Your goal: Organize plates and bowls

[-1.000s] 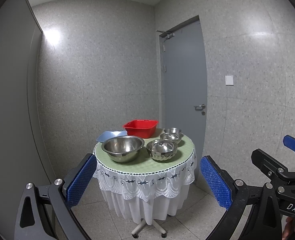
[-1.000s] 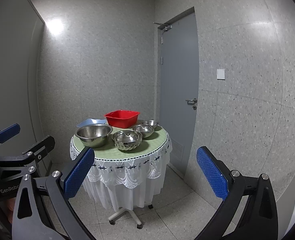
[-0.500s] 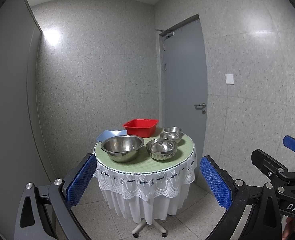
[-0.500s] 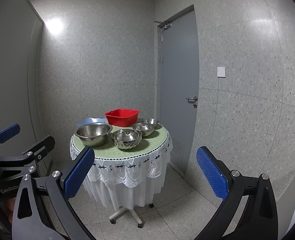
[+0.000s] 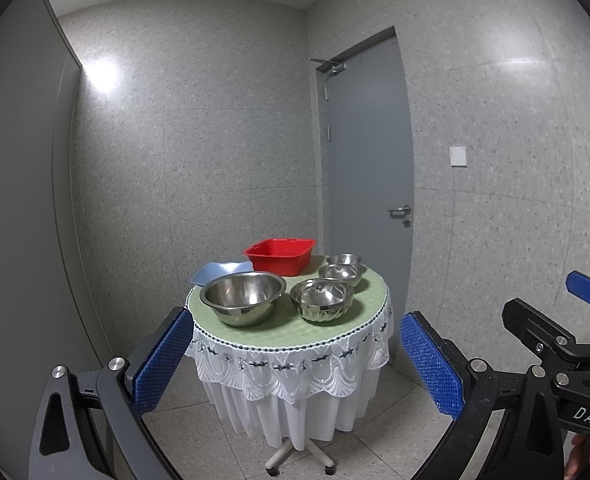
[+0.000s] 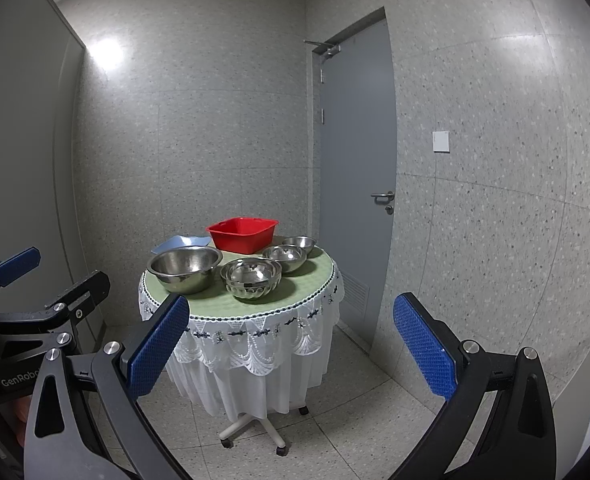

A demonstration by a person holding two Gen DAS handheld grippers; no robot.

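A small round table [image 5: 335, 330] [image 6: 215, 302] with a green mat and white lace skirt stands ahead of both grippers. On it sit a large steel bowl [image 5: 242, 298] [image 6: 185, 265], a fluted steel bowl [image 5: 322, 300] [image 6: 251, 278], two smaller steel bowls [image 5: 342, 274] [image 6: 285, 258] behind it, a red plastic basin [image 5: 281, 255] [image 6: 242, 234] and a pale blue plate [image 5: 221, 271] [image 6: 181, 243] at the back left. My left gripper [image 5: 295, 364] is open and empty, well short of the table. My right gripper [image 6: 291, 346] is likewise open and empty.
The table stands on a wheeled pedestal [image 6: 251, 426] in a corner of speckled grey walls. A grey door [image 5: 369, 184] with a lever handle is just right of it. Tiled floor lies between me and the table. Each gripper shows at the edge of the other's view.
Both views have drifted slightly; the table sits a touch closer and lower. Both grippers stay open, and nothing on the table has moved.
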